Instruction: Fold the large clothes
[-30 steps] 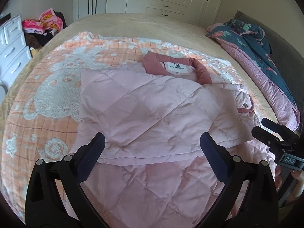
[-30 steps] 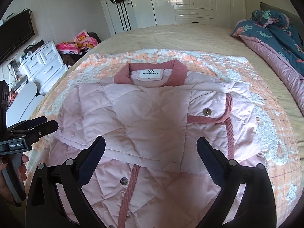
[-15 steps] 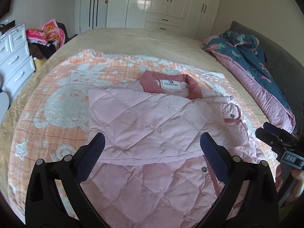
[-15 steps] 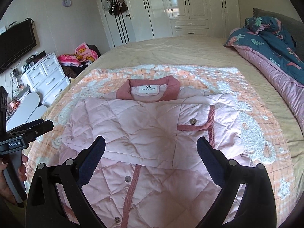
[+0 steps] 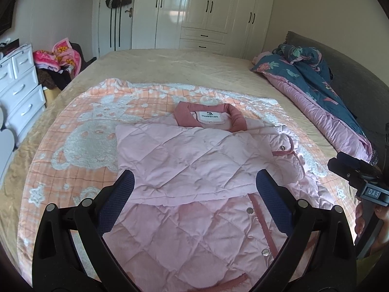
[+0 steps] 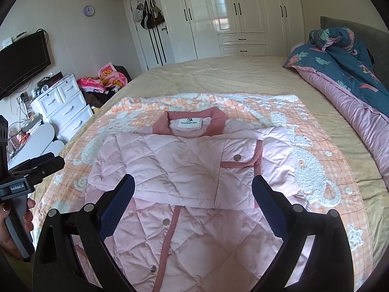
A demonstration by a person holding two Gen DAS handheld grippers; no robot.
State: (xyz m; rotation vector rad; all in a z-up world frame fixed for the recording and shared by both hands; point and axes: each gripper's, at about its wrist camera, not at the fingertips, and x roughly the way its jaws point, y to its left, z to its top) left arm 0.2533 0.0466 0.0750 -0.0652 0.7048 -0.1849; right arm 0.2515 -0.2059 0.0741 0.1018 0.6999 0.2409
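A pale pink quilted jacket with a darker pink collar lies flat on the bed, both sleeves folded across its chest. My left gripper hovers open above the jacket's lower half, nothing between its fingers. My right gripper is likewise open and empty above the jacket's waist. Each gripper shows at the edge of the other's view, held in a hand: the right gripper and the left gripper.
The jacket rests on an orange and white patterned blanket over a beige bedspread. A blue and pink duvet is heaped on the right. White drawers stand left; wardrobes behind.
Both grippers have pulled back and risen away from the jacket, so more of the bed and room shows. Both stay open and empty; the jacket has not moved.
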